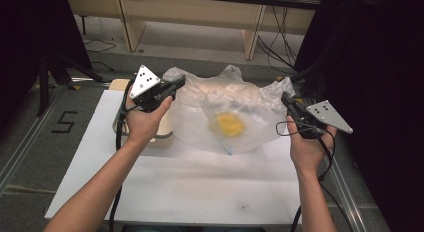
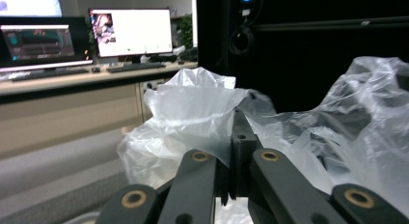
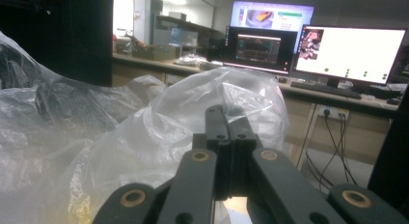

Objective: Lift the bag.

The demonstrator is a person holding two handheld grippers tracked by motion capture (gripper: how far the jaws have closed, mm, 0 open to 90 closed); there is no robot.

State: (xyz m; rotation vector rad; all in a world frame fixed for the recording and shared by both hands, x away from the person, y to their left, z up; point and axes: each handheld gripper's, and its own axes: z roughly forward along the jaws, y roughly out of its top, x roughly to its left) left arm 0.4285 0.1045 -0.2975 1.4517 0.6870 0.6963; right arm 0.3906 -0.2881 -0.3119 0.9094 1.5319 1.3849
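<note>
The left gripper (image 1: 176, 84) had its jaws clamped on the left edge of the clear plastic bag (image 1: 227, 104), film bunched right at the tips; in the left gripper view the bag (image 2: 193, 108) rose crumpled just past the closed jaws. That hand (image 1: 145, 123) sat palm-in, wrist nearly straight, forearm running up from the near edge of the white table (image 1: 200, 187), with a pale tub (image 1: 162, 134) just beneath the gripper body. Between the two tools the bag hung spread, a yellow lump (image 1: 229, 125) lying inside it, lower than both sets of tips. The right gripper (image 1: 286, 98) was likewise pinched shut on the bag's right edge, and in the right gripper view the film (image 3: 193, 113) wrapped around the closed tips. That hand (image 1: 307, 147) gripped from below, jaws pointing inward toward the bag. The step looked like holding the bag stretched by its two edges; the next move called for both grips staying firm and travelling together, so the film neither slipped nor tore.
</note>
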